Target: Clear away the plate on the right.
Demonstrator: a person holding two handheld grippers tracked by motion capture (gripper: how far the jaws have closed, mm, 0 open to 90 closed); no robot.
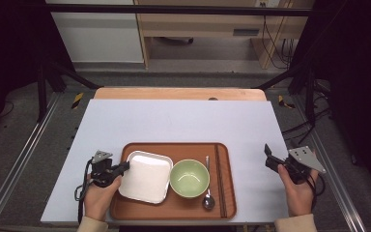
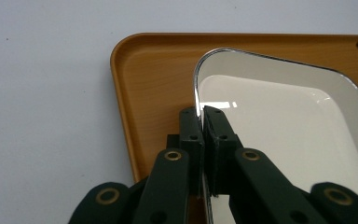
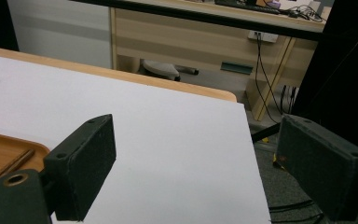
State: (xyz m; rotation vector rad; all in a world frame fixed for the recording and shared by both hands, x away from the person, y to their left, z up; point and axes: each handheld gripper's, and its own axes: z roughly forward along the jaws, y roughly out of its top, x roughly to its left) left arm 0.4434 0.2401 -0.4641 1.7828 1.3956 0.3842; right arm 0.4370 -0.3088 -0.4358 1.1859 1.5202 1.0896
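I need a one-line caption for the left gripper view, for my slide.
Left claw shut on the rim of the white dish, which sits in the brown tray.

Bare tabletop beyond tray

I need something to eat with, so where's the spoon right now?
In the high view the spoon lies on the brown tray, right of the green bowl and left of the chopsticks, its bowl end toward the tray's near edge.
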